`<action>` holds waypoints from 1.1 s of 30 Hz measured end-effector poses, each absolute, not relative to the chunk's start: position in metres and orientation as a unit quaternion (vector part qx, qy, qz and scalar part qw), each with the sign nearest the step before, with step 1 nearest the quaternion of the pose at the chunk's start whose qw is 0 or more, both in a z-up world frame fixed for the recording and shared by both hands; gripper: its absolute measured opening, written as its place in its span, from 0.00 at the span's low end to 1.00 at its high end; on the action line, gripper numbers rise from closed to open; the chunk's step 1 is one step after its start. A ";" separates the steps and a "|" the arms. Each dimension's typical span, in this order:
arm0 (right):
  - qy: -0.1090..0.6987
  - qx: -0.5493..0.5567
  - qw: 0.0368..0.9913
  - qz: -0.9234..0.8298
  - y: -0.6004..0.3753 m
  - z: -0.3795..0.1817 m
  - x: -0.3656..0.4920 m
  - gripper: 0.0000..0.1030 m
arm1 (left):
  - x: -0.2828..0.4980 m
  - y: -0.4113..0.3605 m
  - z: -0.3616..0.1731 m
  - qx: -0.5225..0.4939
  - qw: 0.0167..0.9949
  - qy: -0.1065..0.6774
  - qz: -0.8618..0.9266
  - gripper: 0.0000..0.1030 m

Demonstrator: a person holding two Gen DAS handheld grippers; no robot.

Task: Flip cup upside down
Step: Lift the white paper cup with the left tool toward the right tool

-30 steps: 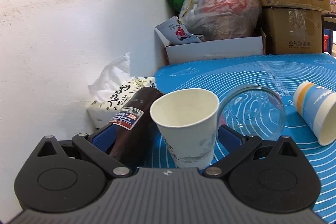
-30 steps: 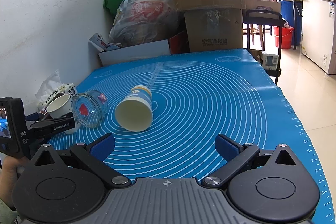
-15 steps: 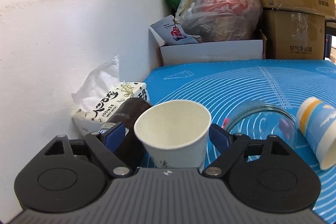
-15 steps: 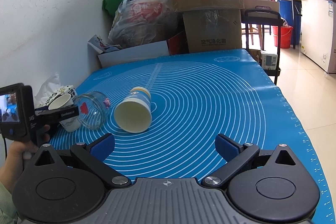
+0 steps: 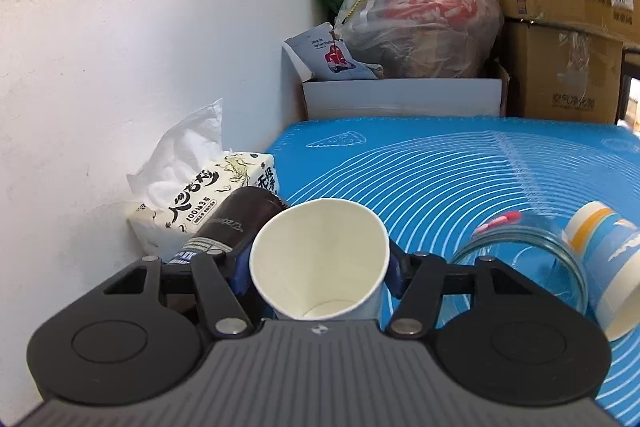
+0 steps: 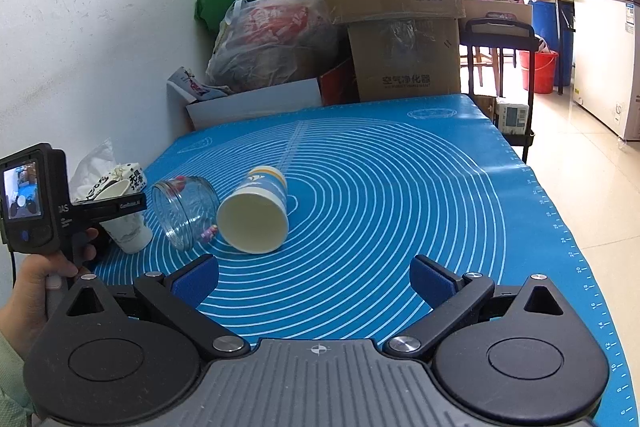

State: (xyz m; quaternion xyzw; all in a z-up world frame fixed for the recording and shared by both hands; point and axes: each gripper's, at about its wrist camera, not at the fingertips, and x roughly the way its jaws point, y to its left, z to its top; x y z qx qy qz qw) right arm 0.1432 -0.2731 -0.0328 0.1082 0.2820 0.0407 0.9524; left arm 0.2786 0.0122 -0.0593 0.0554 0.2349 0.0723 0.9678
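Tissue pack (image 5: 200, 195) sits at the far left against the wall, off the blue mat (image 5: 460, 167), with a dark bottle (image 5: 232, 223) lying just beside it; both look like bystanders to the task.

Next along, the left gripper (image 5: 318, 269) has its blue pads pressed against opposite sides of the white paper cup (image 5: 320, 259), pinching it below the rim. The cup stands mouth-up, slightly tilted toward the camera, at the near left corner of the mat. In the right wrist view its base appears at or just above the mat; contact cannot be confirmed. Gripping mid-wall rather than at the rim is judged sensible: the paper wall is soft, and a hold near the middle gives a firm axis for rolling the wrist over.

To the right, a glass jar (image 5: 532, 267) lies on its side just beside the cup, and a blue printed paper cup (image 6: 256, 211) lies on its side touching or nearly touching the jar. Both crowd the turning space, so a lift before rotation is advisable.

Furthest right, the right gripper (image 6: 316, 283) hovers over open mat with its fingers spread wide and nothing between them, well apart from the objects. It appears held in reserve.

The inversion itself is not yet begun.
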 end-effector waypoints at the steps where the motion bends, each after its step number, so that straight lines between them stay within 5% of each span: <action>1: 0.281 0.108 0.953 0.040 -0.273 -0.033 0.143 1.00 | 0.275 0.013 -0.057 0.052 0.968 0.234 0.068 0.61; 33: 0.299 0.103 0.949 0.003 -0.283 -0.040 0.084 1.00 | 0.129 -0.064 -0.061 0.099 0.953 0.265 -0.108 0.64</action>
